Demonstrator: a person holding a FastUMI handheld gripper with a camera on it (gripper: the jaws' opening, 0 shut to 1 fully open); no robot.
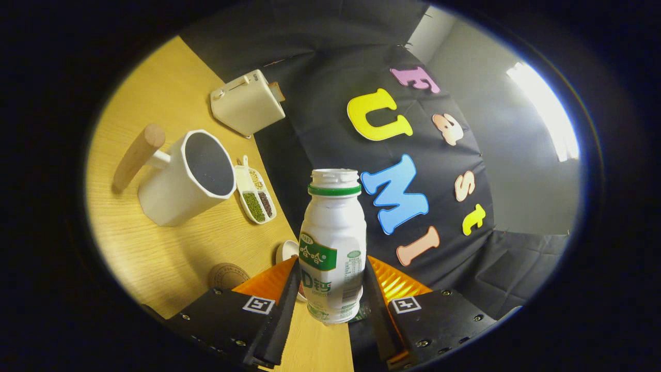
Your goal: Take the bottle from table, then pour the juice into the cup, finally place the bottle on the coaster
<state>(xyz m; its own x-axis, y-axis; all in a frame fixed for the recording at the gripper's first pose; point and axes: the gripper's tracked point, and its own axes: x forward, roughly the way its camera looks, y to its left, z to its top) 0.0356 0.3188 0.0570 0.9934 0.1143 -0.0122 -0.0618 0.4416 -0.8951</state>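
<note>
The gripper (330, 297) is clamping the bottle (333, 243) between both fingers, lifted and tilting so its capless neck is running straight ahead. The cup (186, 178) is standing beyond its left finger, well inside the worktop (150, 253) edge, the coaster (227, 275) nearer.

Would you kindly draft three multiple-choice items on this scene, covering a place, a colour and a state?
1. Where is the bottle?
A. between the tongs
B. inside the cup
C. on the coaster

2. What colour is the ring under the bottle's cap?
A. red
B. green
C. blue

3. How does the scene look in the gripper view?
A. level
B. upside down
C. tilted, with the table slanting to one side

Answers:
1 A, both fingers press its sides.
2 B, a green band sits below the white cap.
3 C, the white cup and coaster lie on a slanted tabletop.
</note>
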